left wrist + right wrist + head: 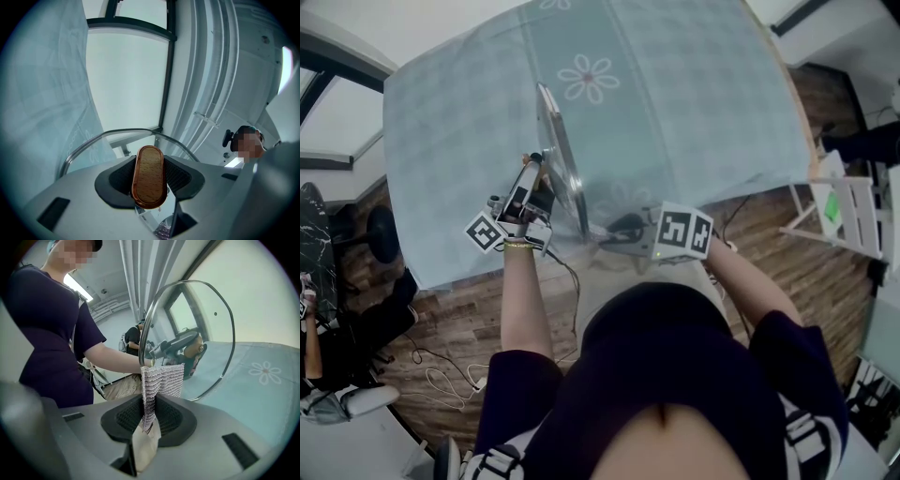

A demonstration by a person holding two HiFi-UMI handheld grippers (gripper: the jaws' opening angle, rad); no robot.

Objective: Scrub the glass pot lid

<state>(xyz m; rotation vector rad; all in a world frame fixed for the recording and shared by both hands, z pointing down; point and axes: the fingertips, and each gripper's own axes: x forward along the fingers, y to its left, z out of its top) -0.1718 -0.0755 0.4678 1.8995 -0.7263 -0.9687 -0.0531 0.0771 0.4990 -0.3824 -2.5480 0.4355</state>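
Filling the upper half of the head view, the desk (794, 94) lies under a pale blue-green tablecloth (450, 131) with 1 white flower (589, 77) printed near the top centre. Wood-plank floor (769, 234) shows below and to the right of it. The person (675, 375) in a dark top takes up the bottom centre, with both forearms reaching up toward the desk's near edge.

The glass pot lid (562, 159) stands on its edge above the desk, left of centre in the head view, seen almost edge-on as a thin tilted disc with a metal rim. In the right gripper view the same lid (206, 324) curves across the upper right as a clear dome.

The left gripper (530, 192) is at the lid's left side. In its own view, low at the centre, its 2 fingers (119, 180) pinch the lid's oblong wooden handle (150, 176), with the rim arching just above.

The right gripper (614, 227) sits at the lower centre of the head view, close to the lid's bottom edge. Its 2 fingers (126, 418) are clamped on a grey striped scrubbing cloth (161, 380), which sticks up toward the lid's rim. Whether the cloth touches the glass I cannot tell.
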